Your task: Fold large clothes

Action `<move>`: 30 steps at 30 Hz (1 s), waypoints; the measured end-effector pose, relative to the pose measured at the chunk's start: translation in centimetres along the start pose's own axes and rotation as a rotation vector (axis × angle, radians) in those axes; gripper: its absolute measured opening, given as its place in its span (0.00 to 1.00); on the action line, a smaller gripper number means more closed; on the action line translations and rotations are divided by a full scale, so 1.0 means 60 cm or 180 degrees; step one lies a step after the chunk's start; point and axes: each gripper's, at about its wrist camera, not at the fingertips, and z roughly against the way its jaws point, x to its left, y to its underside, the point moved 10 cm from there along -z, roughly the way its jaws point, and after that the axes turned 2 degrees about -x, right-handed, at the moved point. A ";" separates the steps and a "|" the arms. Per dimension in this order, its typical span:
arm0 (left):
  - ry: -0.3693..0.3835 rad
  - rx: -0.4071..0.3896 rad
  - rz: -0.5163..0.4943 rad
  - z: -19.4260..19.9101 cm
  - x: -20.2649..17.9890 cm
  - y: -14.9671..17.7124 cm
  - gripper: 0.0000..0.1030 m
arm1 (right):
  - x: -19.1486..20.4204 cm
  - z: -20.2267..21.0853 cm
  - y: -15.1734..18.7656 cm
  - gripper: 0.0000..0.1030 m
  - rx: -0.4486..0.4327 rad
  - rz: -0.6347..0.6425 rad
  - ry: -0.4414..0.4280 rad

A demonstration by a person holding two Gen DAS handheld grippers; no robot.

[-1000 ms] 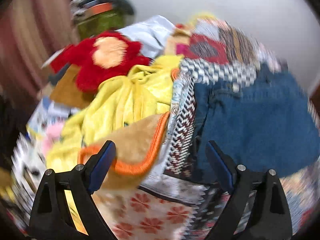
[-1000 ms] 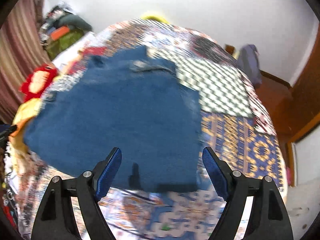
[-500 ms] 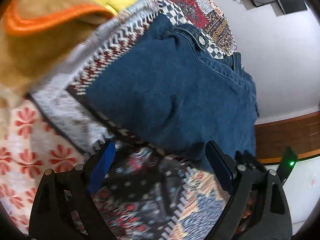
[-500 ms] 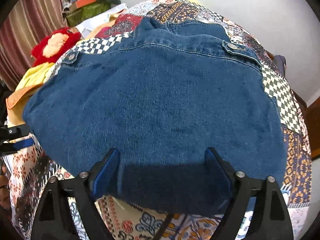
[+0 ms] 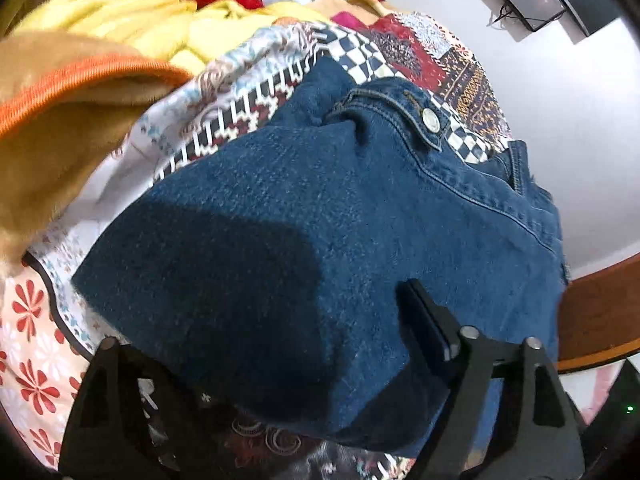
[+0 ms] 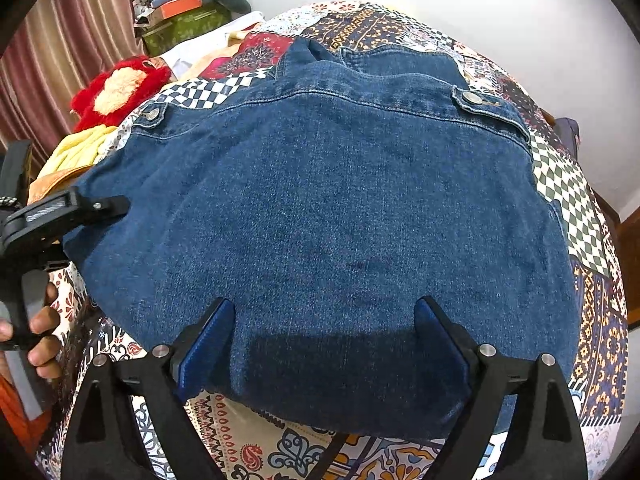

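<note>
Denim jacket lies flat on patchwork bedspread, back up, collar at far side. Right tool w/ jaws wide apart, set over near hem; pads not pressing the cloth. Left tool at jacket's left corner, jaws just been closing w/ denim between; left pad hidden under cloth, so grip cannot be told. Red plush & yellow garment beside, off jacket.
</note>
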 end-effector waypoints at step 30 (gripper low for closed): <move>-0.0270 -0.1312 -0.1087 0.239 -0.039 -0.116 0.26 | 0.144 -0.047 -0.062 0.89 0.0196 0.0471 -0.0287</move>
